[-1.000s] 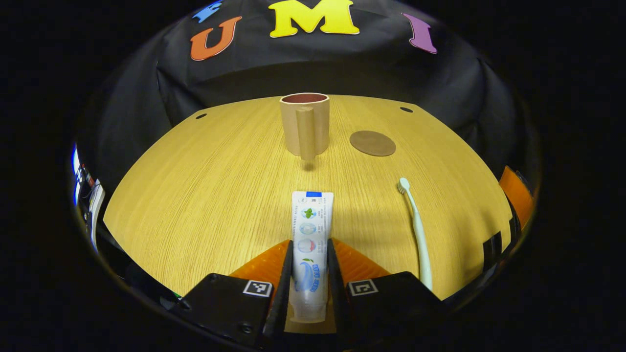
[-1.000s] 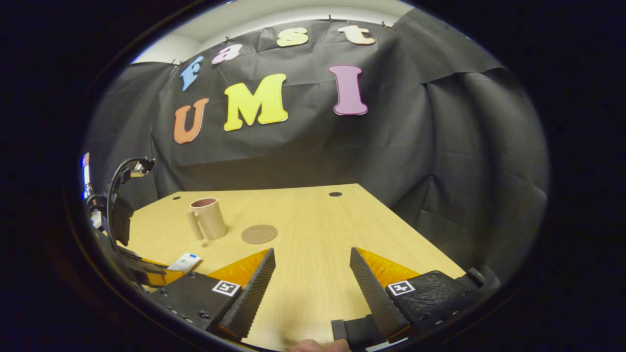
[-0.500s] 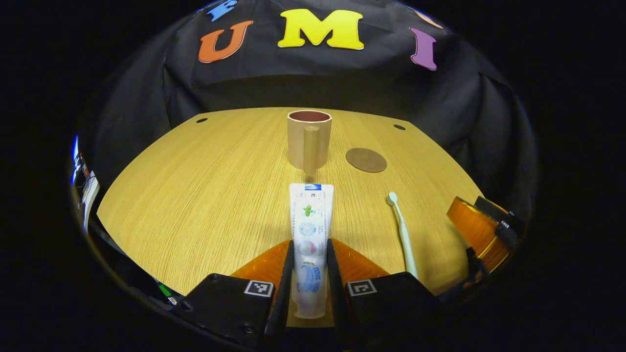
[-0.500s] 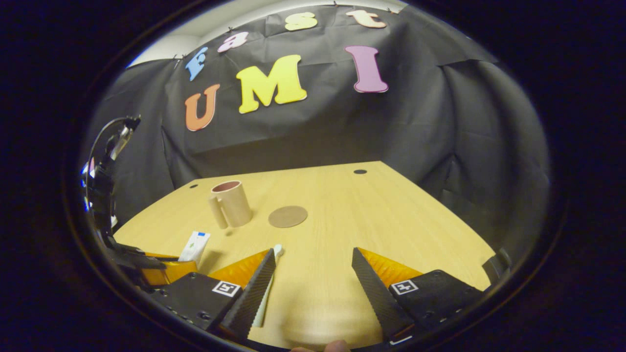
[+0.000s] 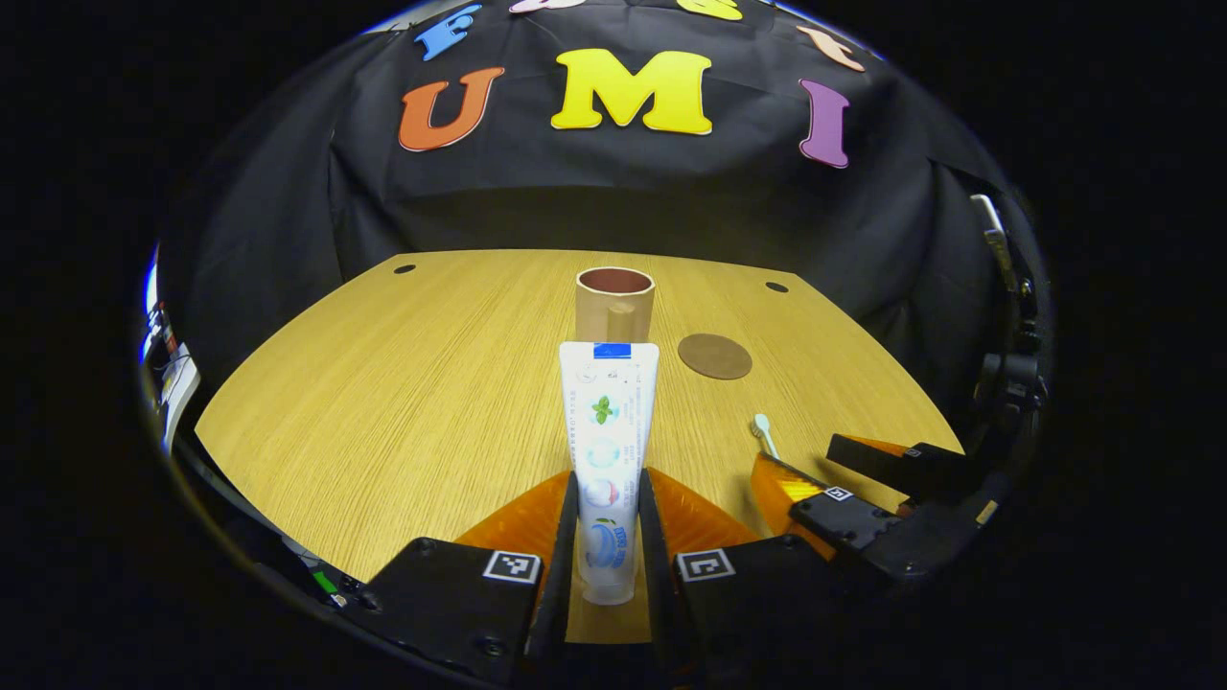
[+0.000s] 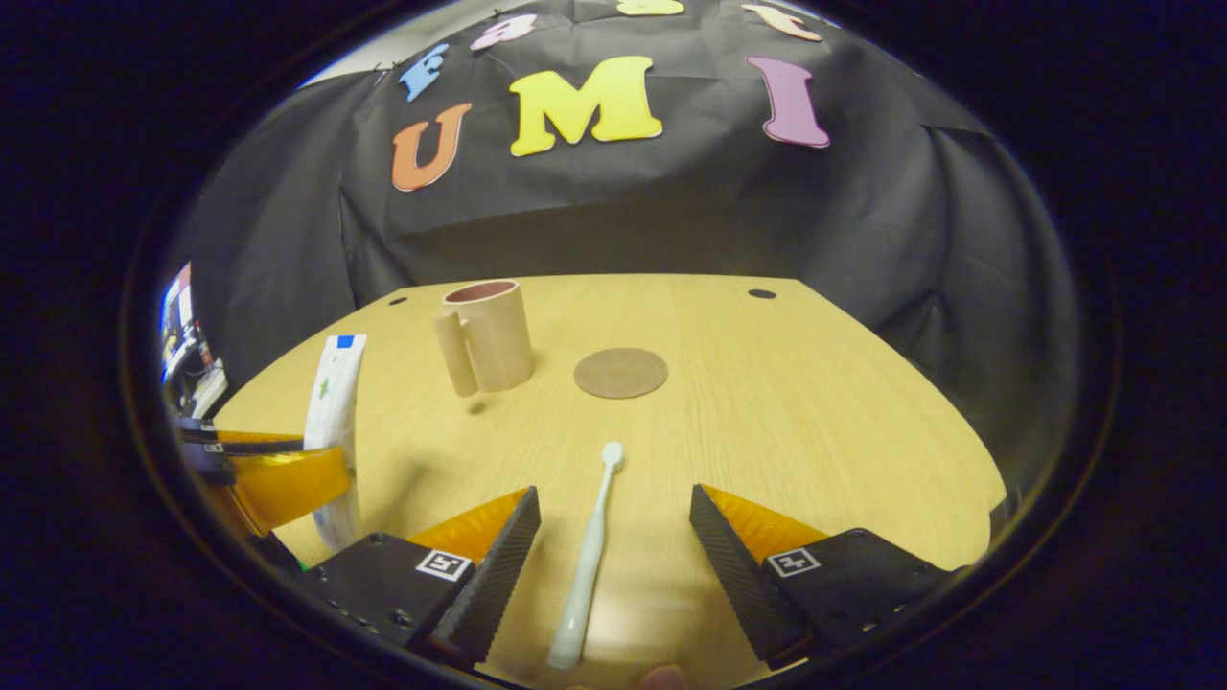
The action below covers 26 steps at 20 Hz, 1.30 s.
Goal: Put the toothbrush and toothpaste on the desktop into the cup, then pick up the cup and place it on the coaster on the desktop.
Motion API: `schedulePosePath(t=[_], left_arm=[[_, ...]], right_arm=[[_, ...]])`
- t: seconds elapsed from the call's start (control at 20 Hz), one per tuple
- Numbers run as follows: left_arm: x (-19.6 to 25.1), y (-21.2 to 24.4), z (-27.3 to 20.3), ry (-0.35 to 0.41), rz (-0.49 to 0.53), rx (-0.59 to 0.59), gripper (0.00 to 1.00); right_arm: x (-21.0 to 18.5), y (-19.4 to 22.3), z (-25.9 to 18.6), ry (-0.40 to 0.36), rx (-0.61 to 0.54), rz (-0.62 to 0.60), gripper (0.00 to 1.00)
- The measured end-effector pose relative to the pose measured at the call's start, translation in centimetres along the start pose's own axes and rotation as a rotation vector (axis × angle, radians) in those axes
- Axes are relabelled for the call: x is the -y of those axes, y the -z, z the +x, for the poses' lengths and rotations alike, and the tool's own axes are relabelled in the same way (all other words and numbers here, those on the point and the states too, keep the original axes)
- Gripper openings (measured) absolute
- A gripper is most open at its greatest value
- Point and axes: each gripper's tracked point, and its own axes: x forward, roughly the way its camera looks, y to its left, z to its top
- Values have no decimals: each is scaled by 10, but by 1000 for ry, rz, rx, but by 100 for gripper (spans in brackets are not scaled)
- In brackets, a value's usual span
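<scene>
Left gripper view has the left claw [image 5: 606,498] clamped on the toothpaste tube [image 5: 608,436], lifted clear of the bench [image 5: 383,383], with the cup [image 5: 614,302] straight ahead and the coaster [image 5: 715,356] just right of it. Right gripper view shows the right claw [image 6: 613,517] spread wide, the toothbrush [image 6: 587,556] lying flat between its fingers.
</scene>
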Motion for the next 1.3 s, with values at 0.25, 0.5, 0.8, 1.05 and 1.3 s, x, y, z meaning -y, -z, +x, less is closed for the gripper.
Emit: schedulePosePath(t=[0.25, 0.5, 0.8, 1.05, 1.3], left_arm=[[3, -1, 1, 28, -12, 10, 37], [4, -1, 1, 38, -19, 16, 37], [4, -8, -1, 26, -33, 36, 37], [12, -32, -12, 48, -41, 99, 37], [13, -111, -11, 65, -48, 280, 37]], right_arm=[[-2, 6, 16, 23, -57, -11, 62], [3, 3, 18, 32, -57, 11, 8], [5, -8, 9, -11, -17, 56, 0], [13, -22, -11, -26, 44, 74, 0], [25, -41, -33, -20, 122, 60, 0]])
